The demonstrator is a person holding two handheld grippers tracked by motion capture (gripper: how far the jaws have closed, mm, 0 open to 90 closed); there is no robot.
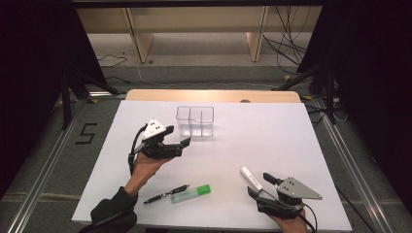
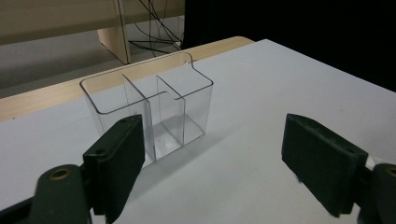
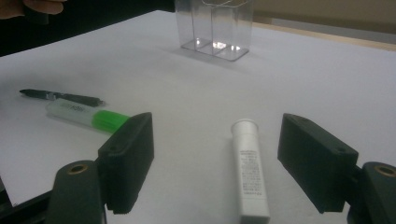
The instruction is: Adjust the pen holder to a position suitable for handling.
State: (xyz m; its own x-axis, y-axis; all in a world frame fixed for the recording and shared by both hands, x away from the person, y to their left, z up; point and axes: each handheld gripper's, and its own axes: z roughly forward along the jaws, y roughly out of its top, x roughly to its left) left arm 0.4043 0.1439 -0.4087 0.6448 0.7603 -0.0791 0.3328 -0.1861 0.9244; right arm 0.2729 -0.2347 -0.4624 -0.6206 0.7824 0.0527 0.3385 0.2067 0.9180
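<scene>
A clear plastic organizer [image 1: 195,121] with three compartments stands at the table's far middle; it is empty in the left gripper view [image 2: 154,112]. My left gripper [image 1: 179,137] is open just left of it, nothing between its jaws [image 2: 212,163]. A white tube [image 1: 251,178] lies at the front right, and my right gripper [image 1: 260,184] is open around its near end, the tube [image 3: 251,170] lying between the jaws without being touched. A green-capped highlighter [image 1: 191,193] and a black pen [image 1: 165,194] lie side by side at the front centre.
The white table top [image 1: 272,141] has a wooden strip along its far edge. The organizer [image 3: 214,28] is far ahead in the right gripper view, with the highlighter [image 3: 86,114] and pen [image 3: 60,96] to the left. Black curtains and stands flank the table.
</scene>
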